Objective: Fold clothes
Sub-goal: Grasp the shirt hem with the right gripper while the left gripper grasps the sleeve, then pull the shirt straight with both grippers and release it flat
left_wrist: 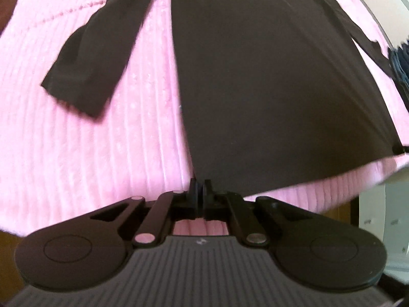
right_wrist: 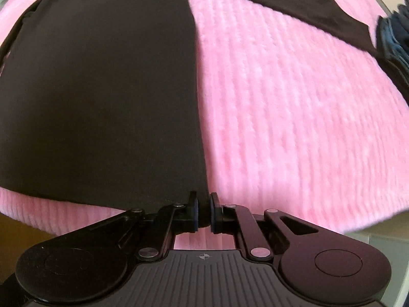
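Note:
A dark brown long-sleeved shirt lies flat on a pink ribbed blanket, hem towards me. One sleeve slants out to the left in the left wrist view; the other sleeve runs off to the right in the right wrist view. My left gripper is shut on the hem's left corner, its pads pressed together over the cloth. My right gripper is shut on the right corner of the same shirt, with dark fabric pinched in the narrow gap between its pads. Both point down at the blanket.
A pile of dark blue-grey clothes sits at the blanket's far right edge, also seen as the pile in the left view. White furniture stands beyond the blanket's near right edge. A brown floor shows below the near edge.

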`<state>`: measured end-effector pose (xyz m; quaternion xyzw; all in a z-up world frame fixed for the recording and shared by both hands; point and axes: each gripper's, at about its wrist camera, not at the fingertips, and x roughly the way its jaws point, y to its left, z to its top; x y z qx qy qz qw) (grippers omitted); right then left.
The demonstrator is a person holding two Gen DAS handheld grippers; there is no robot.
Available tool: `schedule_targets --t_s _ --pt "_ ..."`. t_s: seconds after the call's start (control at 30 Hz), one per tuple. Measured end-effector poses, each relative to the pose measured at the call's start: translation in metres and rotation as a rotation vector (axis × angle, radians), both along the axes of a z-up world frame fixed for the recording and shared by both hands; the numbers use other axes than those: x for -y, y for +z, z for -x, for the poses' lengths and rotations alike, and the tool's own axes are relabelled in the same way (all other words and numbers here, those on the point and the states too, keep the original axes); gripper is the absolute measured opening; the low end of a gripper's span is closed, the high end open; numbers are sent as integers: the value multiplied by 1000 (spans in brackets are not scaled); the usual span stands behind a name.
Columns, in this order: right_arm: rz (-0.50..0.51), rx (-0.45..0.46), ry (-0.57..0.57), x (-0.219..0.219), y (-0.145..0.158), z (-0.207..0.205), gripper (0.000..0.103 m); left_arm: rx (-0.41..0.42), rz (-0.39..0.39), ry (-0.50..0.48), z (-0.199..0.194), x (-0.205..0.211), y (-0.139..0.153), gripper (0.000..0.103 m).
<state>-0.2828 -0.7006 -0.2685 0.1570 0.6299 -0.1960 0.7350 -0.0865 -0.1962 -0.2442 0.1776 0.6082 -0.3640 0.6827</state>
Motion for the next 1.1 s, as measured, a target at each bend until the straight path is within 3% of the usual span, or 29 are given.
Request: schedule_targets --t_s 0.1,0.17,0.2,0.23,0.27,0.37,0.5,0.57,0.63,0.7,0.83,0.9,1.0,1.07,1.1 --pt "12 -37 -7 -7 -16 -5 7 -23 -28 -16 -2 1 -17 3" --pt "7 -52 -44 -5 -28 -11 9 -28 -59 -16 -9 5 -23 13" --pt "17 -55 -48 -5 -28 -15 34 -9 -74 -23 -13 6 -22 21" --pt "30 -58 -49 -6 -27 -19 53 51 -85 -40 -17 6 -15 31" --pt "71 -51 -22 -10 -23 -22 80 111 -95 -57 -21 6 -8 35" --pt "111 -45 39 -19 -16 -27 80 282 -122 -103 -37 8 7 44" --pt "117 -35 28 -28 -6 -39 81 409 -128 -188 -70 27 -2 49" --pt "124 -8 42 -40 3 -48 81 437 -177 -299 -78 36 -23 45" --pt "127 4 50 -52 7 -57 81 397 -198 -361 -91 35 -36 8" --pt "123 7 46 -62 10 -69 81 350 -180 -375 -107 30 -37 2" --pt "128 21 59 -96 25 -94 81 288 32 -160 -159 -8 39 2" --pt "129 31 67 -112 32 -106 81 323 87 -41 -205 -40 83 2" --pt "124 55 86 -136 40 -127 81 486 39 145 -296 -88 114 3" --pt "123 73 103 -152 47 -141 81 594 -50 299 -352 -118 118 14" --pt "124 80 109 -157 49 -147 81 636 -101 374 -373 -131 118 26"
